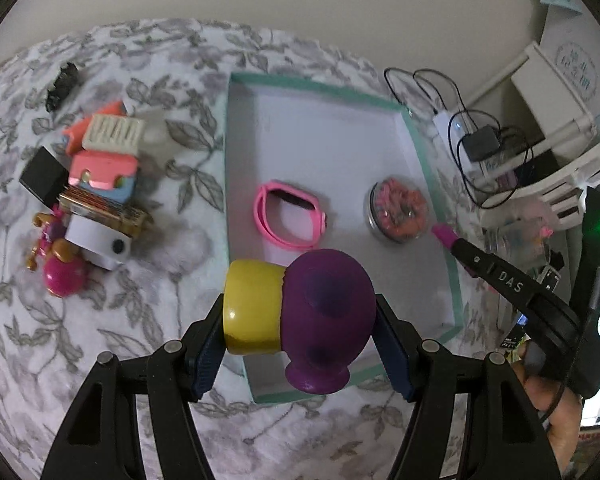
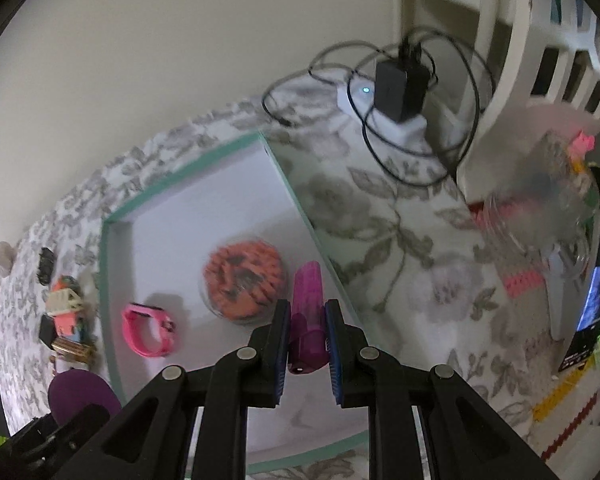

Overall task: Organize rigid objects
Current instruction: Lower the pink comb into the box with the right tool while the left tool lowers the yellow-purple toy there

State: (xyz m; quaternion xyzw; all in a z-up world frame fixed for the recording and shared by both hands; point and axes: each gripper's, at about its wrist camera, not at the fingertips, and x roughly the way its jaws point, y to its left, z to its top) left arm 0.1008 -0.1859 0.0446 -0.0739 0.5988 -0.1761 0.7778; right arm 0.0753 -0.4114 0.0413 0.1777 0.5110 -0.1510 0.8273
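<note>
The left gripper (image 1: 300, 344) is clamped on a purple and yellow rubber toy (image 1: 300, 316) above the teal-rimmed white box (image 1: 454, 280). The right gripper (image 2: 307, 344) is clamped on a magenta plastic tube (image 2: 307, 316).

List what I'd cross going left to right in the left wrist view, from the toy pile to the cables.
Pile of toys → pink watch band inside the green-rimmed box → round tin of orange bits → magenta piece in the right gripper → charger and cables.
</note>
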